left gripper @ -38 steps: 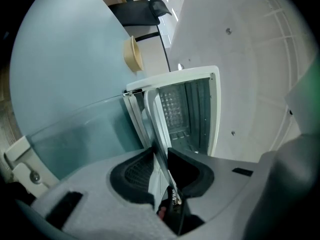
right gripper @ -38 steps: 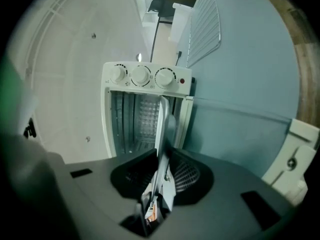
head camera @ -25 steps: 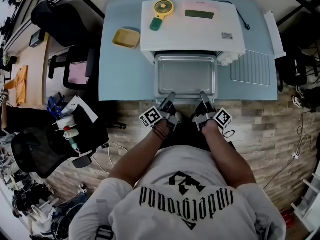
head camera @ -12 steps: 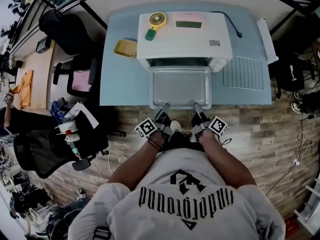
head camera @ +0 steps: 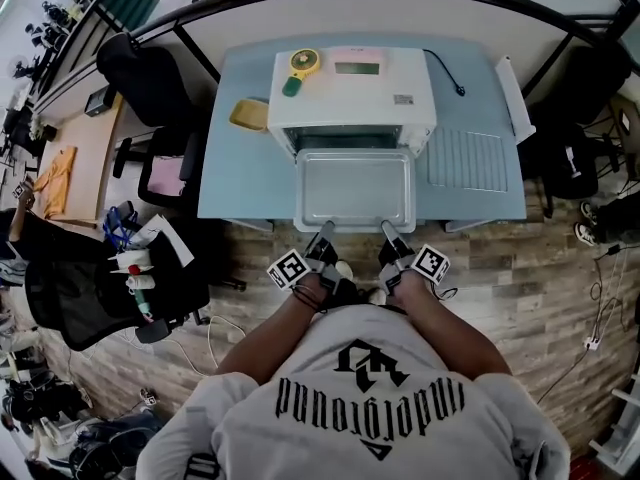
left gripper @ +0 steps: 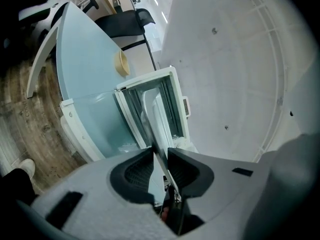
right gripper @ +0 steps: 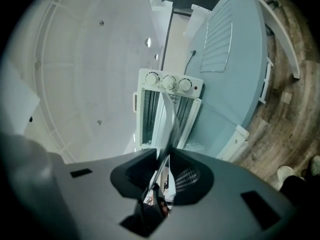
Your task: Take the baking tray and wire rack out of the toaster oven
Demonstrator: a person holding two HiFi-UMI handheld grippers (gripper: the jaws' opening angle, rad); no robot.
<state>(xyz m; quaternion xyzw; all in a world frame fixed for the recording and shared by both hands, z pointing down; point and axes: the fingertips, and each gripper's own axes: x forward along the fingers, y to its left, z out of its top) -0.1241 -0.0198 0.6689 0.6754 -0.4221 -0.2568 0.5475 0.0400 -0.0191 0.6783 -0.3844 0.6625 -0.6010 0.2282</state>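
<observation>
The blue table (head camera: 240, 178) is carrying the toaster oven (head camera: 350, 93) in the upper middle of the frame, with the wire rack (head camera: 468, 160) lying to its right. I am pinching the near rim of the baking tray (head camera: 354, 190) with the left gripper (head camera: 324, 230) and right gripper (head camera: 385, 229), jaws narrowed onto thin metal, the tray jutting from the oven mouth at centre. I am worrying that an uneven pull is going to twist the rim out of one grip.
</observation>
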